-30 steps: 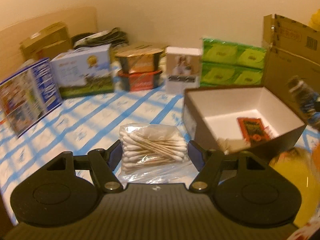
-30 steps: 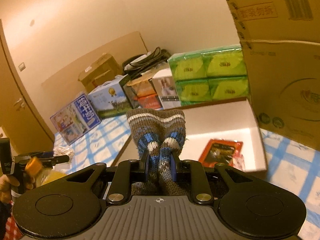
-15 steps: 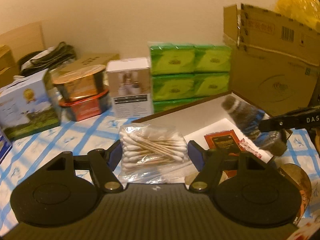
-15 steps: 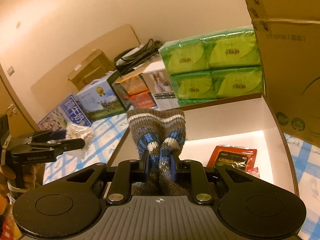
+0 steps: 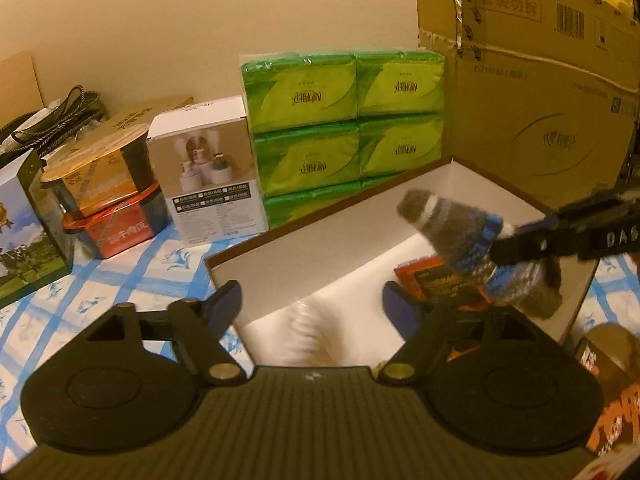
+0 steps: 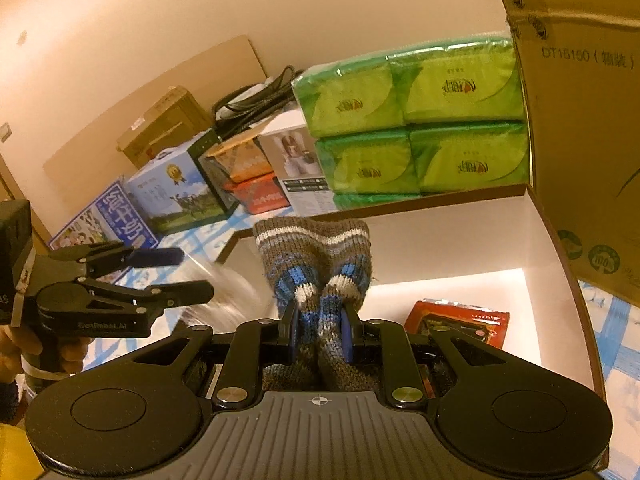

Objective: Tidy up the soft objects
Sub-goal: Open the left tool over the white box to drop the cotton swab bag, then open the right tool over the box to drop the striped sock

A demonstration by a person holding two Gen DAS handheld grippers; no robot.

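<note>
My left gripper (image 5: 312, 300) is open over the near corner of the brown box with a white inside (image 5: 320, 248). A blurred clear bag of cotton swabs (image 5: 308, 336) is below its jaws, dropping into the box; it shows as a pale blur in the right wrist view (image 6: 228, 292). My right gripper (image 6: 319, 330) is shut on a striped grey-blue knitted sock (image 6: 316, 256) and holds it above the box (image 6: 472, 232). The sock (image 5: 460, 236) and right gripper (image 5: 520, 246) also show at the right of the left wrist view. The left gripper (image 6: 192, 276) shows at left.
A red snack packet (image 6: 460, 324) lies in the box. Green tissue packs (image 5: 344, 128) stand behind it, a tall cardboard carton (image 5: 540, 100) at the right. Several boxes and bowls (image 5: 108, 184) line the back left of the blue-checked tablecloth (image 5: 132, 264).
My left gripper moved right over the box, opened and let go of the cotton swab bag, which is falling. My right gripper moved forward over the box, still holding the sock.
</note>
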